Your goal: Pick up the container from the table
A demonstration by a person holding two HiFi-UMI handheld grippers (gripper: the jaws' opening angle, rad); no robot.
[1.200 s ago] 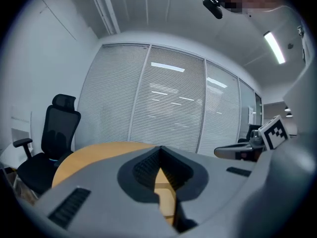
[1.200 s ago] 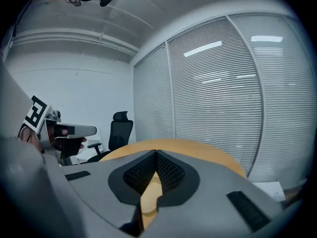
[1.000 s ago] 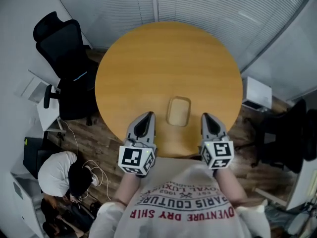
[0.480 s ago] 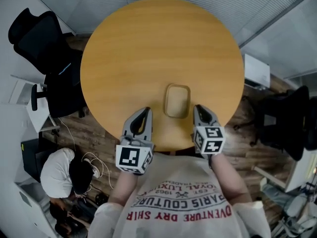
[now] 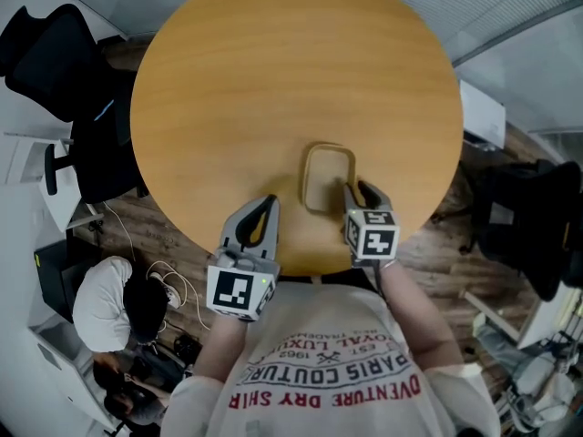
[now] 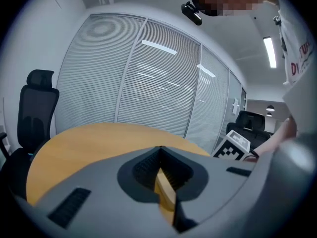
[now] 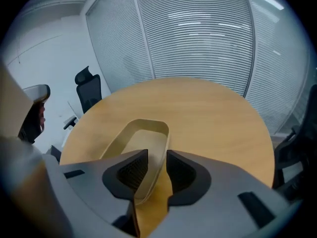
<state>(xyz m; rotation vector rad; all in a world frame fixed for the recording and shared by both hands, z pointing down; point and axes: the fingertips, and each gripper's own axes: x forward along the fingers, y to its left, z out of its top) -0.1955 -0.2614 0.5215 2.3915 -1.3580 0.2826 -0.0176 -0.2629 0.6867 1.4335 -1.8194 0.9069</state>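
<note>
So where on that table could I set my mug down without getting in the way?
The far half of the table and its left side are bare wood. The near edge is crowded: the container sits there, the right gripper straddles its right wall, and the left gripper hovers left of it.

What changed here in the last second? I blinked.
The right tool moved forward and inward to the container; its jaws now straddle the container's right wall, not yet closed. The left tool stayed shut and empty near the table edge, and the container still rests on the table.
</note>
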